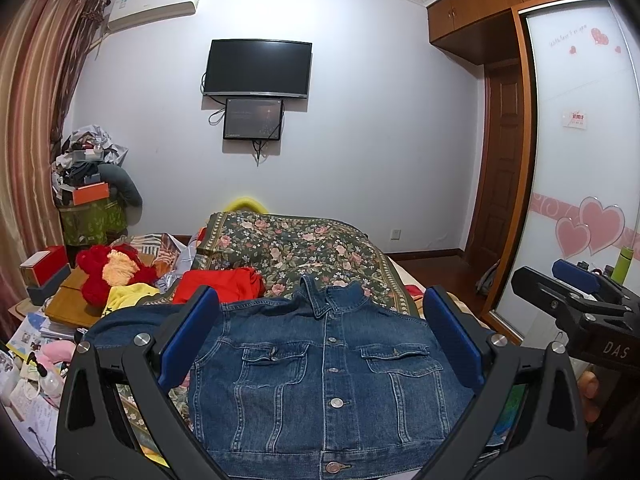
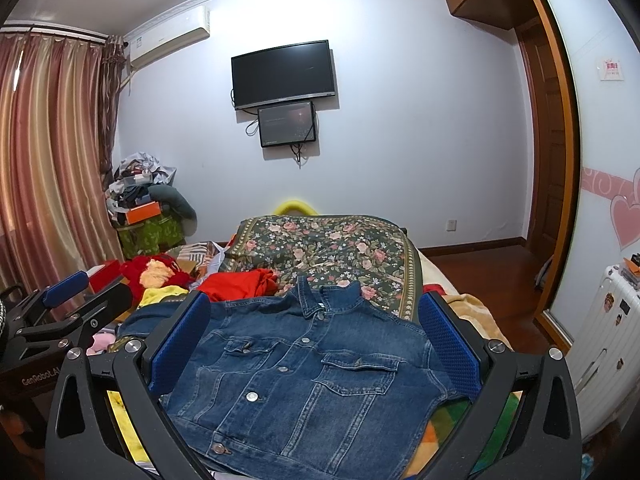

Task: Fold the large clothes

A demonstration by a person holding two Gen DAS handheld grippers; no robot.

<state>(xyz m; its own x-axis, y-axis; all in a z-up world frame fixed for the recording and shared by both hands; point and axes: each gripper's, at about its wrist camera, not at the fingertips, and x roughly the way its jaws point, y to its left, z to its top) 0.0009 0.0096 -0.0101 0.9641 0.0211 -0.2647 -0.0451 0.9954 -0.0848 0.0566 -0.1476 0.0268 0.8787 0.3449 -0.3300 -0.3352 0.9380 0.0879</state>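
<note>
On my far left I see the clutter: a red and yellow plush toy [image 1: 114,274] on a brown cardboard box [image 1: 74,300], with papers and small things below it, so on this side there is little free room. Next comes a red folded cloth [image 1: 224,284], lying on the dark green floral bedspread [image 1: 288,248] just beside the left shoulder of the task's thing.

My left gripper [image 1: 320,344] hangs above the bed with its two blue-padded fingers [image 1: 188,340] spread wide and holding nothing. Between them I see the dark blue denim jacket [image 1: 320,376], spread flat on the bed, front side up and buttoned, collar pointing to the far wall. Its left sleeve goes out under the left finger (the end of it I cannot see). The bottom hem is at the near edge of my picture.

My right gripper [image 2: 316,348] is also released, its fingers [image 2: 450,344] wide apart over the same jacket [image 2: 316,376], and grasping nothing. The two grippers hang near each other, side by side.

On the right, the jacket's edge lies near the bed's right edge; past it there is open wooden floor [image 2: 480,268], then a white suitcase [image 2: 604,344] by the sliding wardrobe door [image 1: 580,140].
</note>
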